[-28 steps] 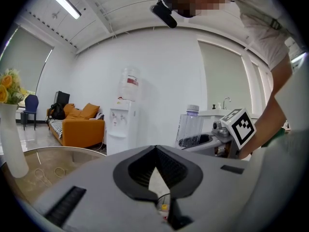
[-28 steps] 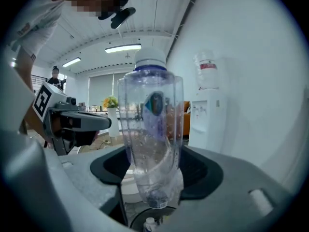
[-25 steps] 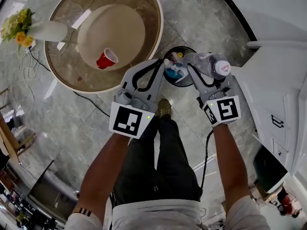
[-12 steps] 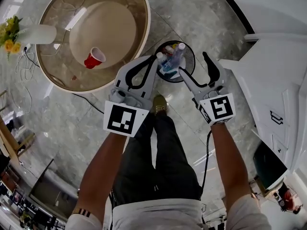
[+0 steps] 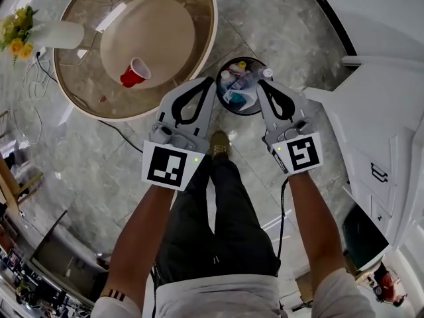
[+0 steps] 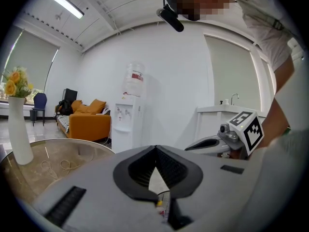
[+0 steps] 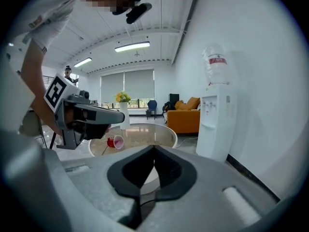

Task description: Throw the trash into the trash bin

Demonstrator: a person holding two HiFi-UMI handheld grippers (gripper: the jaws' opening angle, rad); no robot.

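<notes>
**Dropped: clear plastic bottle (image 5: 250, 83) now in round black trash bin (image 5: 232, 61); right gripper (image 5: 261, 85) closed**

Since a second ago the bottle has left the right gripper, which then held it above the bin's right side. Half a second ago those jaws stood wide apart, with the bottle over the opening. The bottle now lies on top of the other rubbish inside the bin. In the head view its long axis runs slantwise, from lower left to upper right. Its white cap points toward the upper right rim, just beside the right gripper's tips. The right jaws are pressed together with nothing between them, as that gripper's own view confirms. The left gripper (image 5: 211, 83) is likewise closed and empty, with its tips at the bin's left rim, much as before. A red plastic cup (image 5: 134, 73) lies on its side on the round glass table (image 5: 215, 32), well apart from the bin.
</notes>
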